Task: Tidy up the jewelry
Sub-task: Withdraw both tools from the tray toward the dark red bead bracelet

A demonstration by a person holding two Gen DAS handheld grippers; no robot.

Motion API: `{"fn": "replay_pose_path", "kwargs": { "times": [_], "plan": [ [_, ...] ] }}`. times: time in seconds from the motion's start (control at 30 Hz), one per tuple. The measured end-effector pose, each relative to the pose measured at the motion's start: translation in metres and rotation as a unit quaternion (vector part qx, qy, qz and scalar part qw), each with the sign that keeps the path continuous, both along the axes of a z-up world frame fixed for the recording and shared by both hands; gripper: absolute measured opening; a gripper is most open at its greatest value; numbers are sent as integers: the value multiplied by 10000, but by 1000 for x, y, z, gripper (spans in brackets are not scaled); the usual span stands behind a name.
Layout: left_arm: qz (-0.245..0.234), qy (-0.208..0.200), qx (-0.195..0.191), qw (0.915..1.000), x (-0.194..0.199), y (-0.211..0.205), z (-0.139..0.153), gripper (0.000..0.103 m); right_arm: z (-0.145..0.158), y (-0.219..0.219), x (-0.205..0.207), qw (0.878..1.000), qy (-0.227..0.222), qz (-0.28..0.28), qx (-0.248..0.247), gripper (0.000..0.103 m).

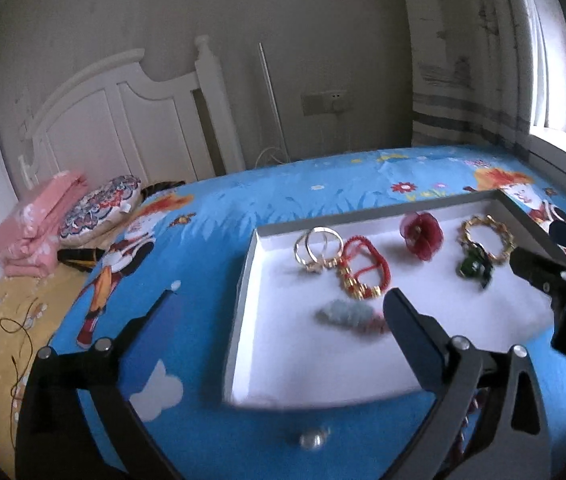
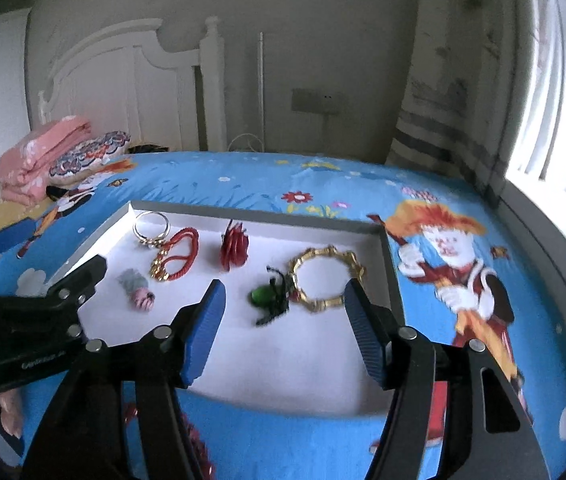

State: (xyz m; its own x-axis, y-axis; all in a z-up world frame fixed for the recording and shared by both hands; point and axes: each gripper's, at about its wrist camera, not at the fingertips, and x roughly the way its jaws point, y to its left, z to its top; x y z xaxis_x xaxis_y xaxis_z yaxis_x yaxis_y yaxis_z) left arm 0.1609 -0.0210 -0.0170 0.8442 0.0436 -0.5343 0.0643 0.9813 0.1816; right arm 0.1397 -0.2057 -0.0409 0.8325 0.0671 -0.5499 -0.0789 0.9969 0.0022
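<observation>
- Blue cartoon bedsheet point(image 2: 243, 184) fills mid-frame, under a white tray point(image 2: 251, 213).
- Gold bracelet point(image 2: 325, 280) lies centre-right in the tray.
- Left tool point(image 1: 279, 304) and right tool point(image 2: 285, 328) both gape, empty.

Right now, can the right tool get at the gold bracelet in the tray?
Probably yes. The right tool is open, and the gold bracelet lies flat just ahead between its fingers. Only the green pendant, touching the bracelet's left edge, might get caught too.

one tray point(image 2: 389, 264); six jewelry pieces inside (two bracelets point(image 2: 326, 278), rings point(image 2: 151, 229), three trinkets point(image 2: 235, 249))
</observation>
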Motion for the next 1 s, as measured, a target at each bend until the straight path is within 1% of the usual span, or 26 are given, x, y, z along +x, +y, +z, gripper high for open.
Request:
{"fn": "replay_pose_path", "kwargs": {
  "times": [0.1,0.17,0.23,0.33,0.43,0.6,0.73,0.9,1.0],
  "plan": [
    [28,4,-226,9997,-15,7,2,98,1,-7,-16,9998,-74,-94,158,59],
    [-43,68,-387,9992,-26,10,1,98,2,-9,-25,9996,-107,-138,215,59],
    [-117,119,-455,9988,-37,11,-1,98,1,-9,-37,9996,-131,-69,233,59],
    [-188,145,-371,9990,-54,11,-8,98,-2,-5,-52,9998,-151,-7,126,59],
    [-213,138,-280,9993,-70,13,-15,98,-7,-5,-63,9998,-78,60,182,59],
    [-176,153,-171,9996,-89,24,-29,98,-17,-8,-77,9998,-6,20,204,60],
    [-149,206,-306,9992,-99,35,-41,98,-29,-14,-86,9994,162,1,320,60],
    [-118,328,-445,9984,-101,43,-52,98,-39,-5,-96,9994,138,53,310,60],
    [-117,380,-462,9981,-99,44,-56,98,-41,4,-95,9994,161,161,274,60]
  ]
}}
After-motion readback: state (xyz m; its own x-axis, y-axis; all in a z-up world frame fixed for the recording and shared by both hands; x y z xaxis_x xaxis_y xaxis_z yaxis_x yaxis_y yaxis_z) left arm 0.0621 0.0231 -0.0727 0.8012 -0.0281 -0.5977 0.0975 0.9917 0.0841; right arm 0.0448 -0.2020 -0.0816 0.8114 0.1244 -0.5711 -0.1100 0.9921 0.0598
